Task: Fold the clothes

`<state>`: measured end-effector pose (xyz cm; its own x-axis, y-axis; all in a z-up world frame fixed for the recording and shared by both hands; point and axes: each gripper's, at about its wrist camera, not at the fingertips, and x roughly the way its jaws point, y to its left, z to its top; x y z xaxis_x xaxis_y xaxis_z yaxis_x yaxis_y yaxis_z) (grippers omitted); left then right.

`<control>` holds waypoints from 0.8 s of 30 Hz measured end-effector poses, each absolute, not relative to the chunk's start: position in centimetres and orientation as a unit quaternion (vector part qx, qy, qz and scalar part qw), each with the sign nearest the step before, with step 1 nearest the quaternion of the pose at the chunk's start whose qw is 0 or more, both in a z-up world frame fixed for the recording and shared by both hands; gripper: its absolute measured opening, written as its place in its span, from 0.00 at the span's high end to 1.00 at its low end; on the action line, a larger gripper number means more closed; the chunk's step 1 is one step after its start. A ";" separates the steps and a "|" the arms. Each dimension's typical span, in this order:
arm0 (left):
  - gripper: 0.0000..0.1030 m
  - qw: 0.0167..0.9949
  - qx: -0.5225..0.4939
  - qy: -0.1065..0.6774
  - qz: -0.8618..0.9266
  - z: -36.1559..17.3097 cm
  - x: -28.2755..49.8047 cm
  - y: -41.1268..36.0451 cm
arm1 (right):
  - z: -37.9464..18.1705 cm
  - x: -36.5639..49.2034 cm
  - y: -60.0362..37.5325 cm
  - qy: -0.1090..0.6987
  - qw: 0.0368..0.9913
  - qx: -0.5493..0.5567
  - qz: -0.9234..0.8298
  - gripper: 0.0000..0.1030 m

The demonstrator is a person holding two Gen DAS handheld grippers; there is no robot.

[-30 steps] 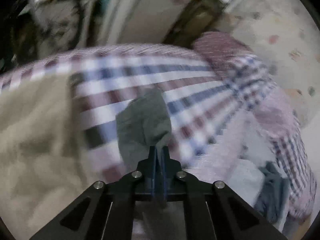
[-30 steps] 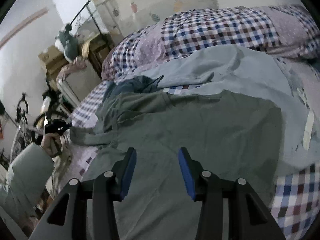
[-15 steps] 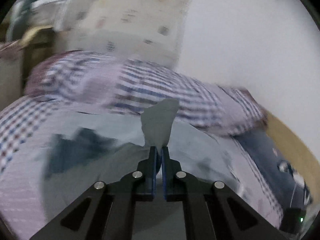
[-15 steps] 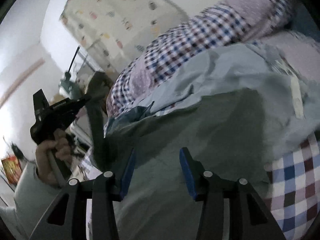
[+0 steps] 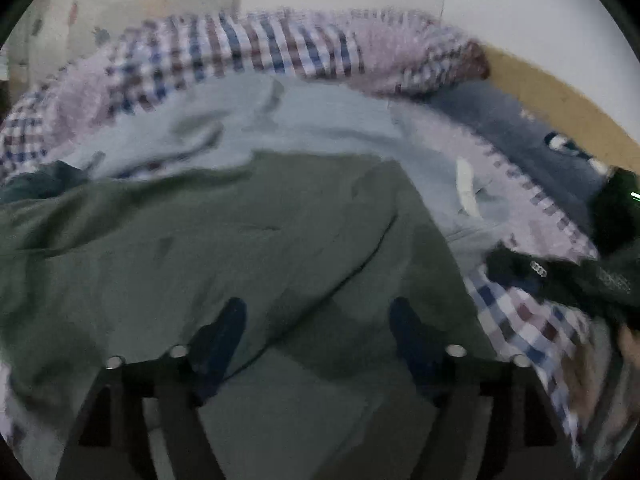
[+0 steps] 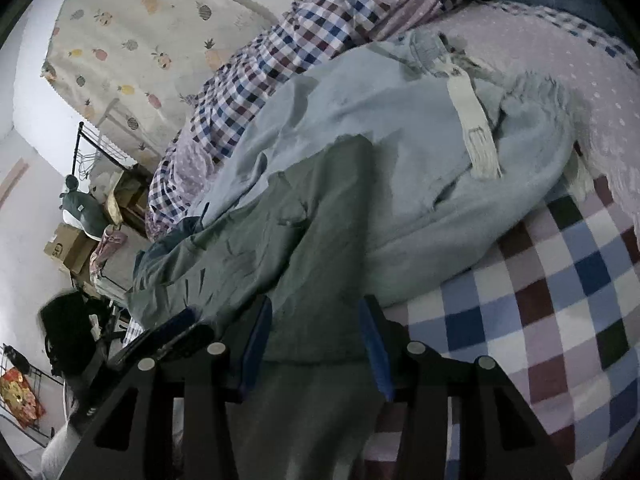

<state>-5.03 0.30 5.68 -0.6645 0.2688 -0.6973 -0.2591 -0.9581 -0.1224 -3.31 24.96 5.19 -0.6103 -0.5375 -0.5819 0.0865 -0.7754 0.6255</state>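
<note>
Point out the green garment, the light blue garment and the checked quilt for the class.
green garment (image 5: 248, 240): left wrist view, its flat middle.
light blue garment (image 6: 400, 160): right wrist view, its bunched upper part.
checked quilt (image 6: 560, 300): right wrist view, a bare checked patch.

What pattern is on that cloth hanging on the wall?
Little pineapples in yellow, pink and grey on a cream cloth. The right wrist view shows it best.

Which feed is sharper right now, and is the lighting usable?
Left wrist view: motion-blurred, dim; green garment and left claw smeared. Right wrist view: sharp, checks on the bedding crisp, right claw clear, even light, strong fisheye bending.
</note>
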 end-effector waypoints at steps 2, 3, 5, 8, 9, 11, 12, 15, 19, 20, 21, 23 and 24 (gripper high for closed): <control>0.17 0.108 -0.351 -0.007 0.930 6.5 -2.6 -3.9 | 5.4 -3.5 24.5 -0.274 0.185 0.402 -0.854 0.52; 0.16 0.083 -0.346 -0.013 0.935 6.5 -1.9 -5.9 | 5.4 -3.7 24.2 -0.270 0.187 0.404 -0.854 0.51; 0.17 0.027 -0.340 -0.048 0.939 6.2 -0.7 -10.8 | 5.5 -3.9 23.6 -0.264 0.186 0.407 -0.854 0.50; 0.17 -0.033 -0.338 -0.118 0.933 5.2 0.5 -16.6 | 6.2 -4.1 22.3 -0.239 0.178 0.407 -0.864 0.48; 0.17 -0.049 -0.339 -0.137 0.930 4.8 0.6 -18.2 | 6.5 -4.2 21.7 -0.226 0.174 0.405 -0.869 0.46; 0.17 -0.057 -0.352 -0.155 0.921 3.9 0.5 -20.1 | 7.4 -4.9 20.0 -0.189 0.169 0.400 -0.881 0.43; 0.17 -0.048 -0.357 -0.159 0.919 3.7 0.4 -20.3 | 7.8 -5.2 19.1 -0.170 0.167 0.400 -0.885 0.43; 0.17 -0.026 -0.375 -0.170 0.911 3.0 0.2 -20.1 | 8.9 -7.0 15.4 -0.107 0.148 0.395 -0.900 0.43; 0.17 -0.013 -0.398 -0.179 0.900 2.2 0.1 -19.5 | 8.1 -10.4 10.1 -0.020 0.114 0.401 -0.909 0.42; 0.17 -0.010 -0.403 -0.181 0.897 2.0 0.1 -19.4 | 7.6 -11.4 8.8 0.005 0.105 0.405 -0.908 0.42; 0.17 -0.007 -0.409 -0.181 0.894 1.8 0.0 -19.2 | 7.0 -12.1 7.7 0.029 0.093 0.409 -0.908 0.42; 0.17 -0.004 -0.414 -0.175 0.893 1.8 -0.1 -19.0 | 5.7 -13.2 6.5 0.063 0.070 0.419 -0.903 0.44; 0.17 -0.003 -0.414 -0.176 0.893 1.8 -0.1 -19.1 | 5.2 -13.4 6.4 0.066 0.064 0.425 -0.901 0.47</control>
